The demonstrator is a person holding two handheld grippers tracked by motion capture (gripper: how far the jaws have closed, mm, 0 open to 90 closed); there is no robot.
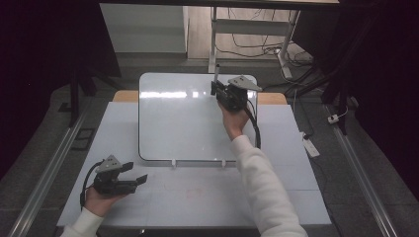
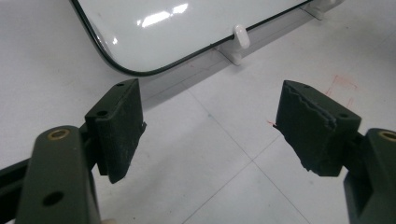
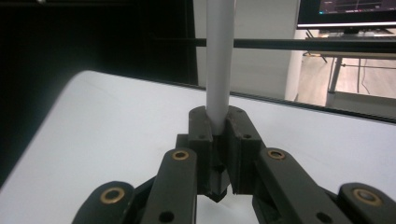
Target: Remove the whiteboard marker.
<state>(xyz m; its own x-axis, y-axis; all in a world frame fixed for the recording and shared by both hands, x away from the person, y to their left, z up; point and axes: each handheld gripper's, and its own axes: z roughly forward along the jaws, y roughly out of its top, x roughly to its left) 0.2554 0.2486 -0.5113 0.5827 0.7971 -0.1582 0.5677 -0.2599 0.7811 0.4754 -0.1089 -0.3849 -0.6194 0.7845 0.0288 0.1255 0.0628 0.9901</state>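
Right gripper (image 1: 216, 89) up by the far right corner of the whiteboard (image 1: 183, 123), fingers (image 3: 201, 126) clamped tight on a white marker (image 3: 218, 60). Marker standing upright out of the fingers, dark tip poking out below them in the right gripper view, so pointing down toward the board. Can't tell whether the tip actually touches the surface. Right hand (image 1: 233, 121) wrapped round the body of the gripper, white sleeve (image 1: 262, 187) running back to the near edge of the table (image 1: 296, 197), cable looping off to the side.

Left gripper (image 1: 136, 173) parked low near the near left corner of the table, just off the board's near left corner. Fingers (image 2: 119, 126) spread wide, nothing between them, just bare table with faint reddish marks (image 2: 343, 84) showing in the left gripper view. Left hand (image 1: 99, 197) cupping it from underneath.

Whiteboard lying flat in the middle of the table, reaching past its far edge, dark thin rim, rounded corners, 2 small white clips (image 2: 240, 37) on its near edge. Surface looking clean and glossy, ceiling lights reflecting near the far edge.

Beyond the far edge: a desk frame (image 1: 247, 29) with tangled cables on the floor.
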